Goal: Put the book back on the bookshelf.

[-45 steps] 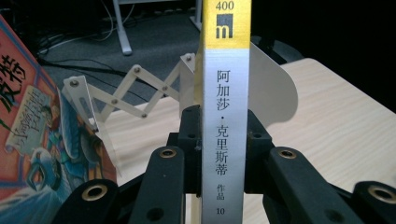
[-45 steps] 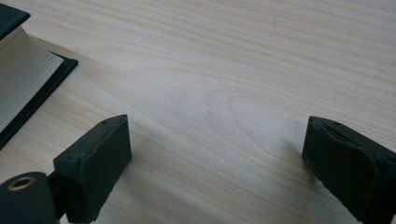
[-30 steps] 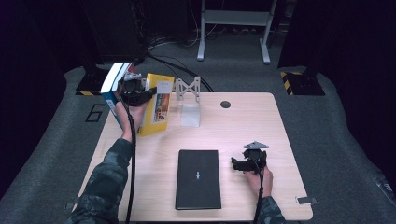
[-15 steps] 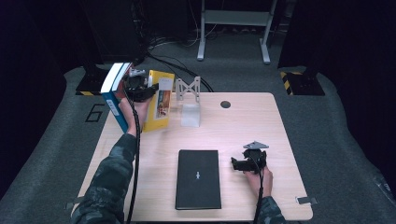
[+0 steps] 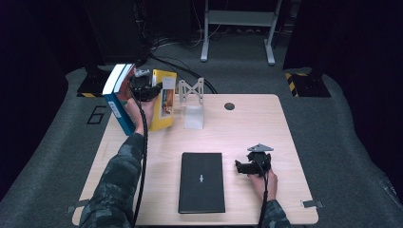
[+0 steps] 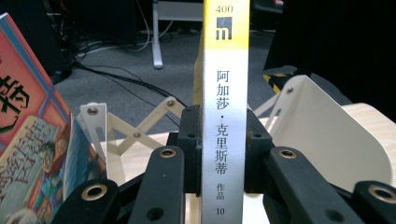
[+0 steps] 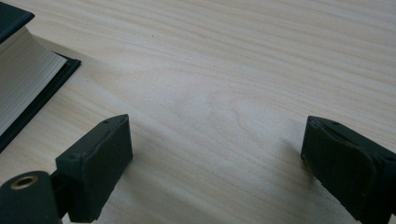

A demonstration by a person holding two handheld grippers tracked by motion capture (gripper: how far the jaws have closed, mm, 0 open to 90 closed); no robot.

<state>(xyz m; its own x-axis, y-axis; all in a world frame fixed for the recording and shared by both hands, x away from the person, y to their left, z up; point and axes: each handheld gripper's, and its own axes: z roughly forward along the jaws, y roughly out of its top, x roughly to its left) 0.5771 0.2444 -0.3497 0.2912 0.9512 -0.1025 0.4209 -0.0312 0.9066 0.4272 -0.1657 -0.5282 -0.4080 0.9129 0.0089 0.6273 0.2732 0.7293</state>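
At the table's far left corner, the yellow book [image 5: 163, 100] stands upright, its spine clamped between the jaws of the left gripper [image 6: 223, 140]. A blue-edged book [image 5: 118, 99] leans just beside it, and a white bookend [image 5: 192, 102] stands near on its other side. The right gripper [image 7: 217, 154] rests gaping over bare wood, beside a black book [image 5: 202, 181].
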